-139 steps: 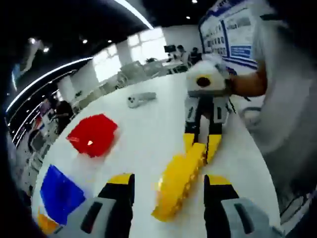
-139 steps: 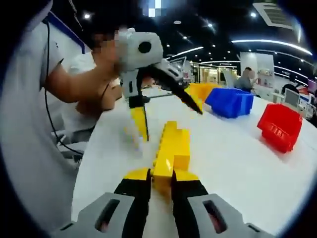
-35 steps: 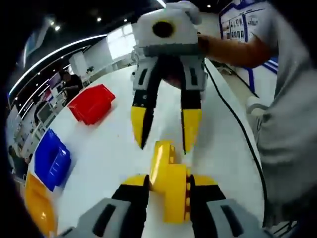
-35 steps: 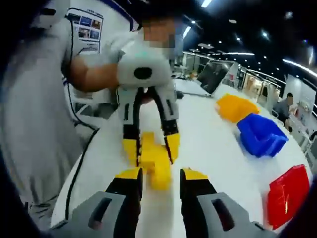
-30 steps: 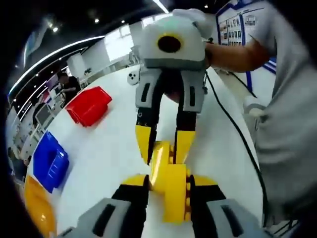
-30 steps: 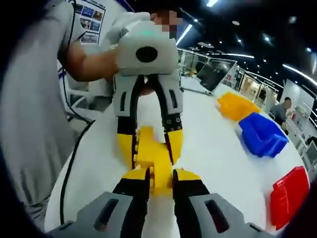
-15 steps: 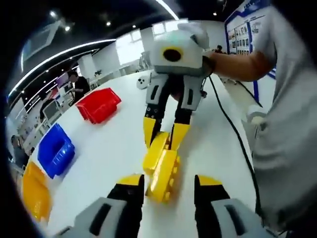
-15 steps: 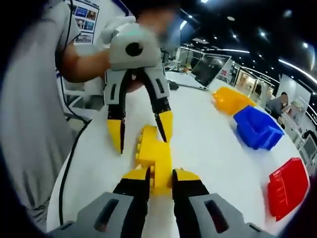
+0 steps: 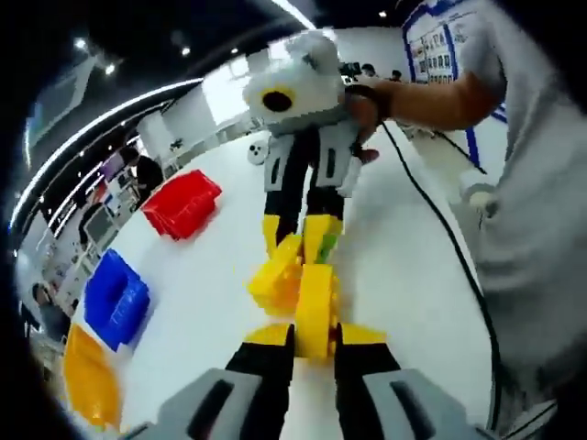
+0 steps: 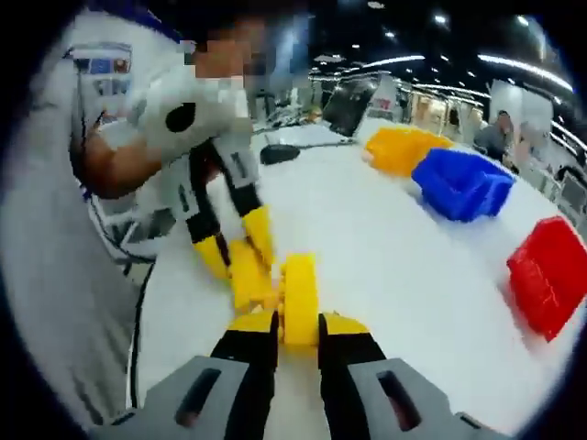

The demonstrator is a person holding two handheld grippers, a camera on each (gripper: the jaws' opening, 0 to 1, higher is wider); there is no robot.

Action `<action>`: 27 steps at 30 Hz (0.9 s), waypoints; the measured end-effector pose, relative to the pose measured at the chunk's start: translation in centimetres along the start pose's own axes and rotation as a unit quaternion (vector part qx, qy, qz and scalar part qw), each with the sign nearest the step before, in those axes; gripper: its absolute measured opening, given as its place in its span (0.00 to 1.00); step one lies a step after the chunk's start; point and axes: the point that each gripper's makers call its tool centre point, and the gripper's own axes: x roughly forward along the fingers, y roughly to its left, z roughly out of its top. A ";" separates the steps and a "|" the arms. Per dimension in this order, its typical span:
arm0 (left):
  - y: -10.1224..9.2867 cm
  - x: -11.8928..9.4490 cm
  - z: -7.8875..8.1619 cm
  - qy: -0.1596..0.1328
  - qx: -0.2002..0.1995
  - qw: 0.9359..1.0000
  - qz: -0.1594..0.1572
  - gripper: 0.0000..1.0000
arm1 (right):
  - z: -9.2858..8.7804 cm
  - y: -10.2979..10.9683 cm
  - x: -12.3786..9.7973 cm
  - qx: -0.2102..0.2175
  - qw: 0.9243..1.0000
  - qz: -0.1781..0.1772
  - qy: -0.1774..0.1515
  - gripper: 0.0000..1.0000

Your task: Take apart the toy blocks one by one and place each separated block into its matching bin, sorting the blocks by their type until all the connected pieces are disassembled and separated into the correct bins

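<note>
Two yellow toy blocks meet at an angle above the white table [image 9: 197,275]. In the left gripper view, my left gripper [image 9: 316,335] is shut on the near yellow block [image 9: 315,307]. My right gripper [image 9: 298,240] comes down from the top, shut on the far yellow block [image 9: 273,280]. In the right gripper view, my right gripper [image 10: 298,323] clamps the upright yellow block [image 10: 300,293]. The left gripper [image 10: 237,246] reaches in from the upper left and holds the other yellow block [image 10: 248,273]. I cannot tell whether the two blocks are still joined.
Red bin [image 9: 183,203], blue bin [image 9: 115,298] and yellow bin [image 9: 87,385] line the table's left side; they also appear as yellow bin [image 10: 404,147], blue bin [image 10: 463,183] and red bin [image 10: 550,275]. A person's grey shirt [image 9: 541,183] is close by, and a cable [image 9: 440,247] trails across the table.
My left gripper, open around the yellow stack half a second ago, has shut on one end. The two blocks now sit at an angle to each other. Both views have shifted.
</note>
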 end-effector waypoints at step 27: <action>35.0 -12.8 -12.4 -0.182 -0.505 0.740 0.406 0.19 | 0.5 0.1 -4.0 0.025 0.991 -0.068 -0.113 0.18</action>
